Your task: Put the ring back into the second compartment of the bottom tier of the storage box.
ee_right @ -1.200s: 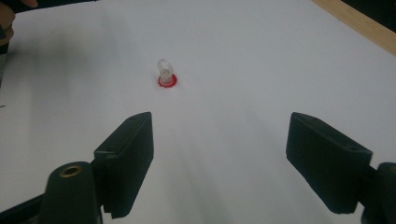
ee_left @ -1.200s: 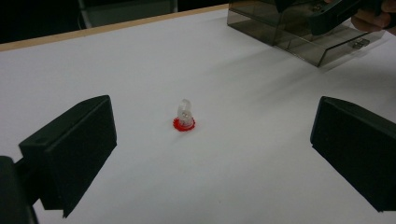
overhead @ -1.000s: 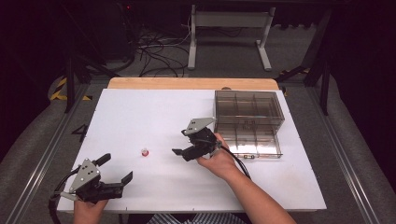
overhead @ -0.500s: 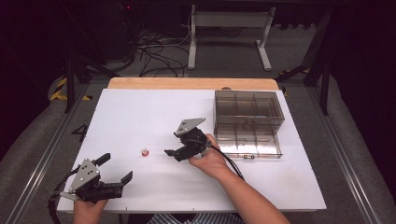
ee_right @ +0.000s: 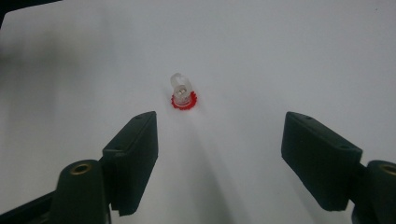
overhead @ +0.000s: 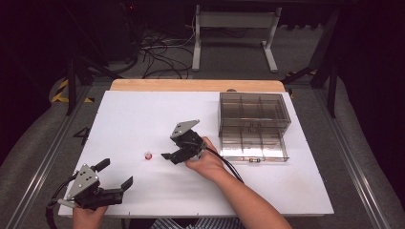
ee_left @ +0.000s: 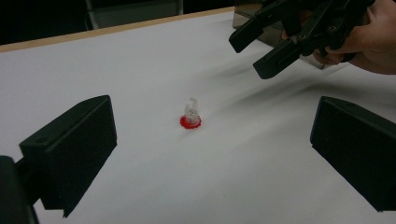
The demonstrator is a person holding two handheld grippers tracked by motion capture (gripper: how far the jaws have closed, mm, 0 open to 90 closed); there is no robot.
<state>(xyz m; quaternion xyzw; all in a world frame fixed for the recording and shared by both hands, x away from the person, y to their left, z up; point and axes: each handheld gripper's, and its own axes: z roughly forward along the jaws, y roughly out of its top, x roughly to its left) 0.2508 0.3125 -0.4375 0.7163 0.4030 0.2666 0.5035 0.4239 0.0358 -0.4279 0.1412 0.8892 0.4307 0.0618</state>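
Right now one small clear piece with a red toothed base (overhead: pixel 148 155) stands upright on the white table (overhead: pixel 143 114), alone in the open left-of-centre area. It looks like a tiny clear LED or cap on a red ring; I cannot tell which. In the right gripper view the same piece (ee_right: pixel 182 94) sits just ahead of the two black jaws, centred between their lines but beyond their tips, touching neither.

Two grippers are in play, each held by one hand. The right gripper (overhead: pixel 168 156) hangs just beside the piece on its right, its jaws spread apart with nothing between them; they have just been closing a little, and they clasp nothing. The grey three-cornered plate on top of it tilts toward the far side of the table. The left gripper (overhead: pixel 116 176) rests at the near left corner of the table, well apart from the piece, its two jaws also spread wide and empty. From the left gripper view the piece (ee_left: pixel 191 114) stands midway between the jaws but farther off, with the right gripper (ee_left: pixel 247 56) above and beyond it.

One smoky clear compartment box (overhead: pixel 254 125) sits at the right side of the table, its lid open; I count one box, divided into several cells, their contents too small to make out.
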